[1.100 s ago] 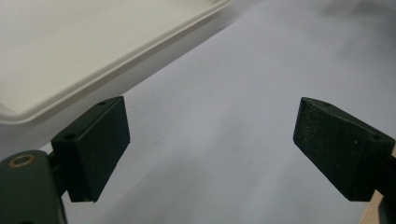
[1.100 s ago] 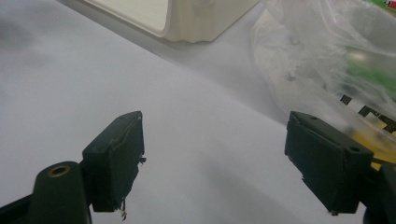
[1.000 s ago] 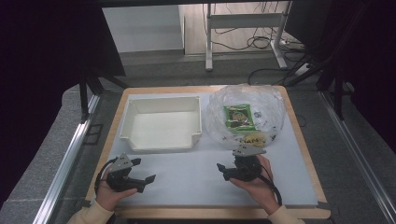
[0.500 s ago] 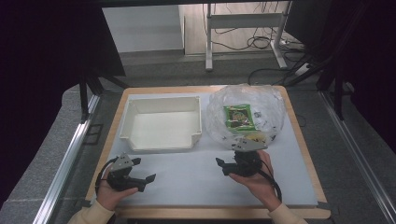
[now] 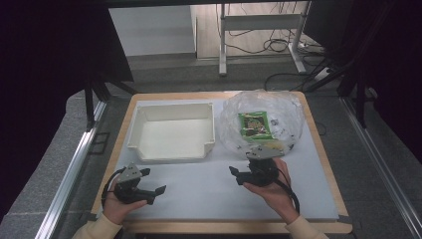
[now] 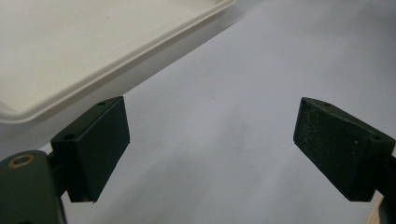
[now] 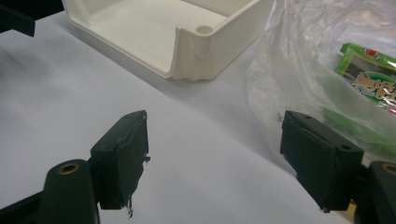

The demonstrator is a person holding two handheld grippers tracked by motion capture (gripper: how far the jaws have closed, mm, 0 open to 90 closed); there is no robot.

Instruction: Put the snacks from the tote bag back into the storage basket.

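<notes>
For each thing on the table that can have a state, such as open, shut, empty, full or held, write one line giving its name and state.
White tray: upright, empty.
Clear plastic bag: crumpled, lying on the table, unheld.
Green packet: inside the bag, lying flat.
Left gripper: open, nothing between the jaws.
Right gripper: open, beside the bag, gripping nothing.

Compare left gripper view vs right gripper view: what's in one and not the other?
Left gripper view alone: nothing extra; its open tool stands over bare white table surface, with one long rim of the white plastic tray beside it.

Right gripper view alone: the crumpled clear plastic bag with a green printed packet inside, and the tray's low notched front corner.

Both share: the tray, the table surface, and two black jaws standing wide apart with nothing between them.
</notes>
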